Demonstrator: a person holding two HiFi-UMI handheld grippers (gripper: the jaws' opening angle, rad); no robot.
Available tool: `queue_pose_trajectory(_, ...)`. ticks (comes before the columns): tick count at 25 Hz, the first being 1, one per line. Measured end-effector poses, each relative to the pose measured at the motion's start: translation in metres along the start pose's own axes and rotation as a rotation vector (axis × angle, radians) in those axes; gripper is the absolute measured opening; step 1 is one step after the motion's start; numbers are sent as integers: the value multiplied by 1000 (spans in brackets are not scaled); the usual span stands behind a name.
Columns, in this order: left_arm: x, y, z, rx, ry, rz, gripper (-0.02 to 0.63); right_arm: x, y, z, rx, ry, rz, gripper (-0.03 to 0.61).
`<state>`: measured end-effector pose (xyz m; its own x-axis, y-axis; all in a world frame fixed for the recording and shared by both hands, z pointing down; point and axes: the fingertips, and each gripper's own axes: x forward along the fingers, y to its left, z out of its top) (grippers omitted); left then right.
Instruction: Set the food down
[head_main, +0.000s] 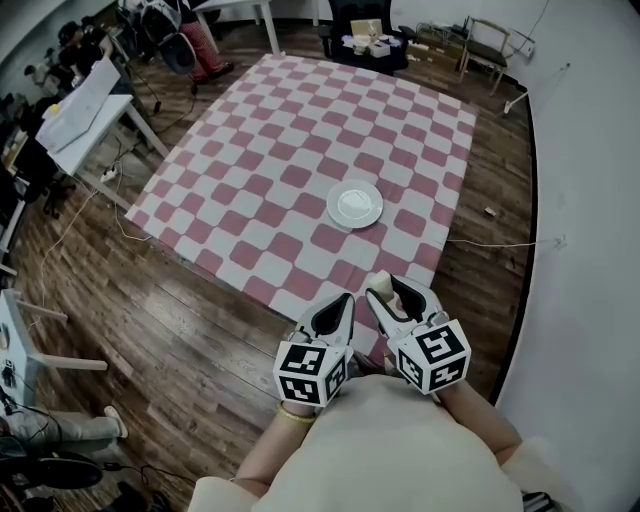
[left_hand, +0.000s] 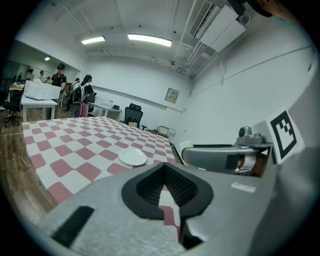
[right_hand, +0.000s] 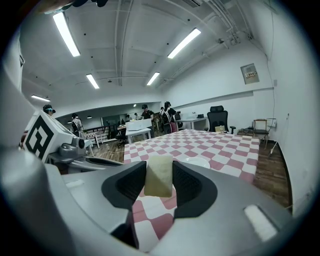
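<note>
Two hand-held grippers sit side by side at the bottom centre of the head view, and only one carries anything. The right gripper (head_main: 388, 292) is clamped on a pale yellowish, soft-looking block of food (right_hand: 159, 176). Its dark ribbed pads press the block's two flat sides, so it stands upright between them with its top and bottom free, a hold that should let it drop straight out once the jaws part. The left gripper (head_main: 338, 310) has its jaws together on nothing. It seems to be there only as a companion, kept close so it is out of the way. The likely target is the round white ceramic plate (head_main: 355, 204), lying empty in the middle of the frame on a red-and-white checked cloth (head_main: 300, 130) spread over the brown wooden floor (head_main: 200, 330). The plate is well apart from both grippers, up-frame of them, so the food is in the air, not yet over the plate. The carry probably has some way to go before any lowering.
</note>
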<state>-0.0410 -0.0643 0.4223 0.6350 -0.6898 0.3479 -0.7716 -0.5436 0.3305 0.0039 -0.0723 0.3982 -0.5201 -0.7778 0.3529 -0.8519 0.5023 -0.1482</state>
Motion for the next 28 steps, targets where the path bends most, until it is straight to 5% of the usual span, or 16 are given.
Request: queue_pose_trajectory(28,9,46,4,-41,11,32,0,40,-22,18,-2,5,-39,170)
